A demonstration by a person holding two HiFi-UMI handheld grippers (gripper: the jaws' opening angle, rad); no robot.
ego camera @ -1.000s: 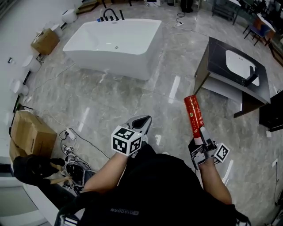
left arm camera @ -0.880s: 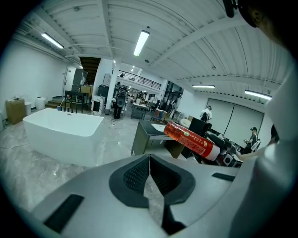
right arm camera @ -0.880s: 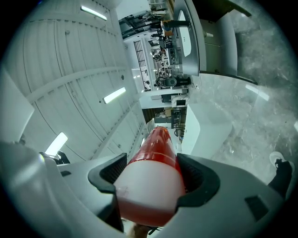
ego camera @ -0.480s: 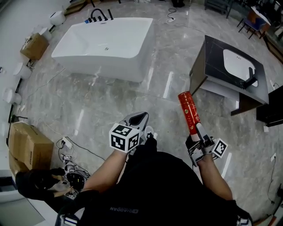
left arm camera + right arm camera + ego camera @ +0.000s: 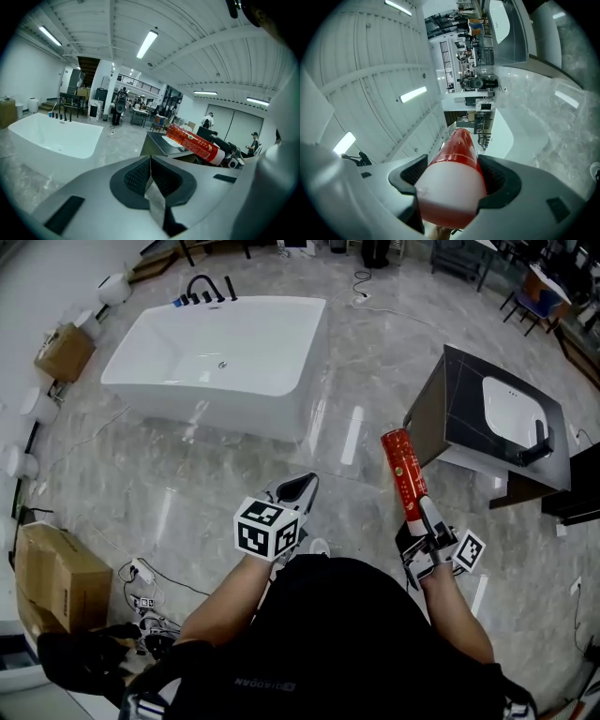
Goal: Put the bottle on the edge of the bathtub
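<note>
While the fingers of the right gripper (image 5: 421, 517) clamp the red bottle (image 5: 402, 472) by its base, the bathtub (image 5: 202, 387) stands well off at eleven o'clock (left gripper (image 5: 298, 489) fingers pressed together, empty); held so low, it might topple on that narrow rim.

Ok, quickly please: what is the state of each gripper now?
Left gripper: closed, holding nothing.
Right gripper: closed on the red bottle.

A large hall, seemingly a test workshop: a freestanding bathtub (image 5: 216, 352) and sink cabinet (image 5: 511, 413) on polished stone floor (image 5: 187, 474) (cardboard boxes (image 5: 56, 568), loose cables (image 5: 142, 576) nearby), strip lights (image 5: 146, 43) overhead.
</note>
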